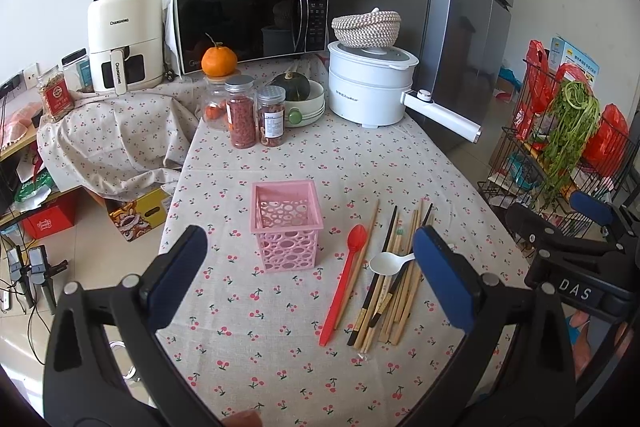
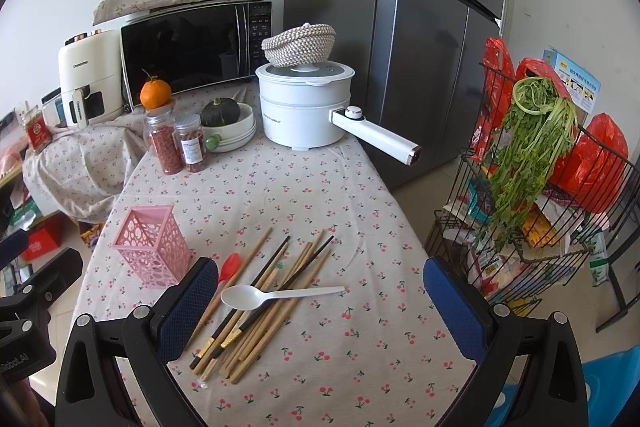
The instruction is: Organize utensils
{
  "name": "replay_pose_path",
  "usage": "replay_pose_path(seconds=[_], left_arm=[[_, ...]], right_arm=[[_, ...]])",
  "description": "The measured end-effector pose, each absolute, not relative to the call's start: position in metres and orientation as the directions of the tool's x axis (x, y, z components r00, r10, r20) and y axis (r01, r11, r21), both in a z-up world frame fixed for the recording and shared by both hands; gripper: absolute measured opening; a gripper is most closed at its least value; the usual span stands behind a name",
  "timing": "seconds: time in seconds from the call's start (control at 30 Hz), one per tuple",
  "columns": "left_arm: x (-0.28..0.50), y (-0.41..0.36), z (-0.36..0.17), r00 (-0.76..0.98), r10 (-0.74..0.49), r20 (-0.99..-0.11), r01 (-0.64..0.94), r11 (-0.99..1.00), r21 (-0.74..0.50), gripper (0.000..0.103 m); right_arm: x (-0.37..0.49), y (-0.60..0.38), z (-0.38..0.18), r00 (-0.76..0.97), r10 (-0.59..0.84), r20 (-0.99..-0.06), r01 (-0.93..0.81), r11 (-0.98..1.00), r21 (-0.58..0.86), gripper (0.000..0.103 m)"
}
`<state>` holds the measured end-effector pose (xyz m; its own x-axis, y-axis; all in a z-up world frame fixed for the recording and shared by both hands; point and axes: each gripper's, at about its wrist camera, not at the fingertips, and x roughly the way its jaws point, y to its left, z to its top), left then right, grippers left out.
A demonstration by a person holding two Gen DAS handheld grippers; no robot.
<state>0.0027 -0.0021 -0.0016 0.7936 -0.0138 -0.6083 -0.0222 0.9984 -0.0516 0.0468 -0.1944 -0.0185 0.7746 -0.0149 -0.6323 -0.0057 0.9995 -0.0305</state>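
Utensils loose on the cherry-print table, holder standing empty, both grippers spread wide and holding nothing

Left wrist view: left gripper (image 1: 310,277) above the table (image 1: 280,163); pink holder (image 1: 287,225) upright between its fingers; red spoon (image 1: 344,281), white spoon (image 1: 390,262) and chopsticks (image 1: 394,291) just right of it. Right wrist view: right gripper (image 2: 320,301) over the chopsticks (image 2: 264,301); white spoon (image 2: 276,295) lying across them; red spoon (image 2: 230,265) partly hidden; holder (image 2: 154,245) to their left

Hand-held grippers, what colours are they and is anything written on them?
Both are black plastic with silver screws and blue meshy finger pads. The left hand-held gripper shows no writing in its own view; the right hand-held gripper has "DAS" in white.
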Motion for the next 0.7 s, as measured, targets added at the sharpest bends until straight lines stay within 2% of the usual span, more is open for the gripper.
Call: replay_pose_path(seconds=[0.7], left_arm=[[-0.0003, -0.0033, -0.0024, 0.798, -0.017, -0.602, -0.021, 0.998, -0.056, 0.102]], right_arm=[[0.0467, -0.1947, -0.0188, 0.774, -0.014, -0.633, -0.005, 1.000, -0.028, 0.103]])
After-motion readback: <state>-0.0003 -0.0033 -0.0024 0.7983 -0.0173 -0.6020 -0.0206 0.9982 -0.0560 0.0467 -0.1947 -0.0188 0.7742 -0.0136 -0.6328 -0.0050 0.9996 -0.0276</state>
